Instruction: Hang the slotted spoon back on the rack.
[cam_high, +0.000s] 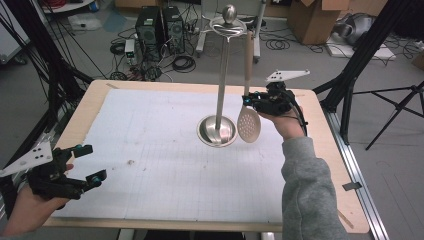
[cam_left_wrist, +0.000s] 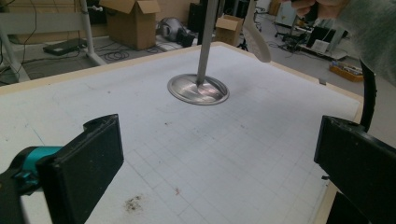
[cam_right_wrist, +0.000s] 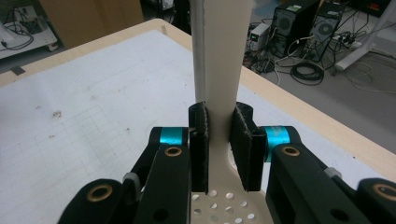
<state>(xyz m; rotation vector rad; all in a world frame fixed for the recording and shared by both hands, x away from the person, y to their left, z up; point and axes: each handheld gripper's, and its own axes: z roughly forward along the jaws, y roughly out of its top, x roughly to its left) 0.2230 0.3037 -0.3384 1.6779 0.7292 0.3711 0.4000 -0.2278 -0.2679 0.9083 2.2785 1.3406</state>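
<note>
The scene is lit evenly and fairly brightly from overhead, and only soft, faint shadows are cast on the white mat (cam_high: 165, 150). Glare is seen on the steel base (cam_high: 216, 131) of the stand and on its ball top. The high view is rendered at low sharpness throughout. In the left gripper view, the near jaws are blurred. In the right gripper view, the slotted spoon (cam_right_wrist: 223, 60) handle is overexposed and soft, while the background is kept moderately sharp.
</note>
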